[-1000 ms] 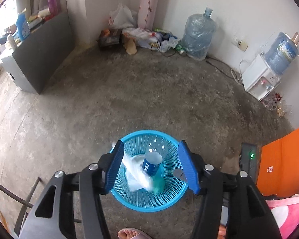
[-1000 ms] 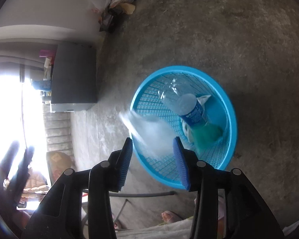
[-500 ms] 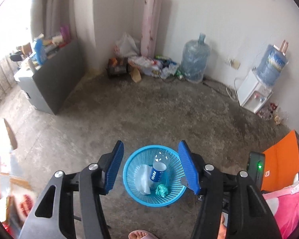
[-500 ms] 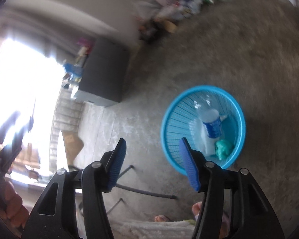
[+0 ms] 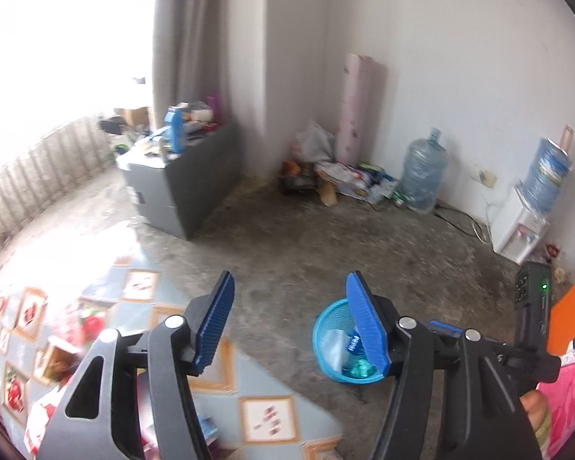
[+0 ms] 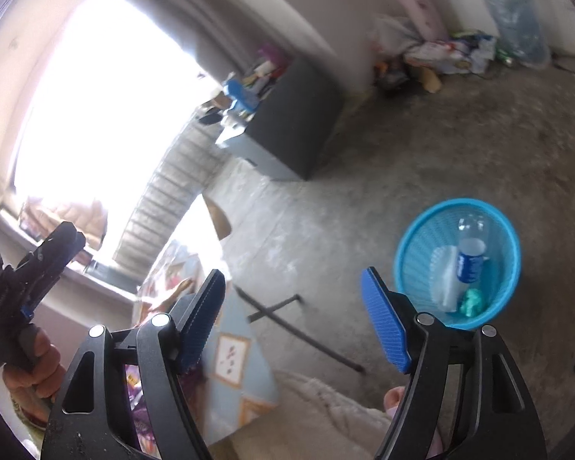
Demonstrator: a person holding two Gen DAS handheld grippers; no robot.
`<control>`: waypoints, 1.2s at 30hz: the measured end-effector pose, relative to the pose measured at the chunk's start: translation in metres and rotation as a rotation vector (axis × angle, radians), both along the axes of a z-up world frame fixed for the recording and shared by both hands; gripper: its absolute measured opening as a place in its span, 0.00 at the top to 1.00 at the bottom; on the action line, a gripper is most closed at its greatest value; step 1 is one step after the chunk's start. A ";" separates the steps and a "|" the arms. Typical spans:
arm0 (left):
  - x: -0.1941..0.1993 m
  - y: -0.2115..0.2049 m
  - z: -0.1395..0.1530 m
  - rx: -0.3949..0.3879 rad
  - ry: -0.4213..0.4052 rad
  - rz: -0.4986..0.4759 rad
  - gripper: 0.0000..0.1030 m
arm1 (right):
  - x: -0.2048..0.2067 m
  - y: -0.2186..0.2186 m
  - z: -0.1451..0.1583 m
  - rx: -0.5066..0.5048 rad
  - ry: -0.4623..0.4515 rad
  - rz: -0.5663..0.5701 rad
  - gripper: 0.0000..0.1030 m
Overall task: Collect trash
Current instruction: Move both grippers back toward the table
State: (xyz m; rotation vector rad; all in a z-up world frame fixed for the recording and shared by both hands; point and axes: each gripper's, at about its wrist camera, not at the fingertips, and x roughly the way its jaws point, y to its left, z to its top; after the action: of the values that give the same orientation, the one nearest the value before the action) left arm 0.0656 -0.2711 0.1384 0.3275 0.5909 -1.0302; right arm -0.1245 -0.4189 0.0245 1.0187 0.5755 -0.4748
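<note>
both claws empty, jaws just widened; blue basket (image 6: 410, 245) on floor beyond right claw (image 6: 293, 318).

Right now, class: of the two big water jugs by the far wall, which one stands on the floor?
The clear water jug beside the clutter pile stands upright on the floor. The other jug sits upside down on the white dispenser.

blue mesh basket (image 6: 410, 245) upright on floor, holding bottle (image 6: 469, 257), wrappers.

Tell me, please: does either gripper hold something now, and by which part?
Nothing is held. The left gripper and the right gripper both stand open, with nothing between their blue pads.
</note>
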 end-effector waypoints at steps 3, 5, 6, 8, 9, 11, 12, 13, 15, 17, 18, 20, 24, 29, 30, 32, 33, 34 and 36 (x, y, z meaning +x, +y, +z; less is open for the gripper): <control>0.011 0.034 0.007 -0.019 -0.006 0.056 0.42 | 0.015 0.013 0.007 -0.015 -0.018 0.055 0.32; 0.017 0.052 0.010 -0.030 -0.011 0.086 0.42 | 0.027 0.021 0.012 -0.020 -0.032 0.097 0.32; 0.022 0.065 0.012 -0.038 -0.012 0.104 0.42 | 0.032 0.026 0.013 -0.020 -0.034 0.113 0.32; 0.030 0.080 0.014 -0.051 -0.011 0.132 0.42 | 0.043 0.032 0.015 -0.018 -0.035 0.148 0.32; 0.034 0.091 0.016 -0.058 -0.008 0.151 0.42 | 0.048 0.035 0.016 -0.018 -0.036 0.164 0.32; 0.040 0.109 0.017 -0.068 -0.007 0.179 0.42 | 0.059 0.041 0.017 -0.024 -0.027 0.202 0.32; 0.043 0.118 0.018 -0.073 -0.011 0.193 0.42 | 0.064 0.044 0.017 -0.026 -0.025 0.218 0.32; 0.045 0.127 0.019 -0.076 -0.015 0.208 0.42 | 0.069 0.046 0.017 -0.025 -0.025 0.234 0.32; 0.051 0.141 0.020 -0.085 -0.017 0.238 0.42 | 0.075 0.052 0.020 -0.021 -0.021 0.254 0.32; 0.056 0.159 0.019 -0.097 -0.010 0.272 0.42 | 0.084 0.056 0.021 -0.021 -0.023 0.277 0.32; 0.060 0.168 0.019 -0.102 -0.004 0.288 0.42 | 0.087 0.058 0.023 -0.018 -0.024 0.286 0.32; 0.067 0.179 0.017 -0.109 0.009 0.307 0.42 | 0.097 0.063 0.023 -0.010 -0.023 0.316 0.32; 0.083 0.203 0.007 -0.117 0.045 0.331 0.42 | 0.115 0.076 0.020 0.010 -0.010 0.372 0.32; 0.103 0.213 -0.007 -0.117 0.105 0.327 0.42 | 0.137 0.084 0.016 0.026 0.008 0.411 0.32; 0.111 0.214 -0.009 -0.120 0.130 0.321 0.42 | 0.140 0.084 0.016 0.028 0.011 0.417 0.32; 0.123 0.213 -0.013 -0.128 0.176 0.307 0.42 | 0.150 0.085 0.015 0.039 0.013 0.424 0.32; 0.129 0.213 -0.014 -0.130 0.195 0.303 0.42 | 0.155 0.085 0.015 0.049 0.010 0.429 0.32; 0.137 0.211 -0.016 -0.132 0.218 0.297 0.42 | 0.160 0.084 0.014 0.058 0.009 0.434 0.32; 0.156 0.204 -0.022 -0.128 0.270 0.283 0.42 | 0.170 0.084 0.013 0.070 0.008 0.439 0.32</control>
State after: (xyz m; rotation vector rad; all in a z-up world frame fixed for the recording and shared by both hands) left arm 0.2213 -0.0668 0.1168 -0.0111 0.7855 -0.8384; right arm 0.0455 -0.3344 0.0379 0.9222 0.8033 -0.0709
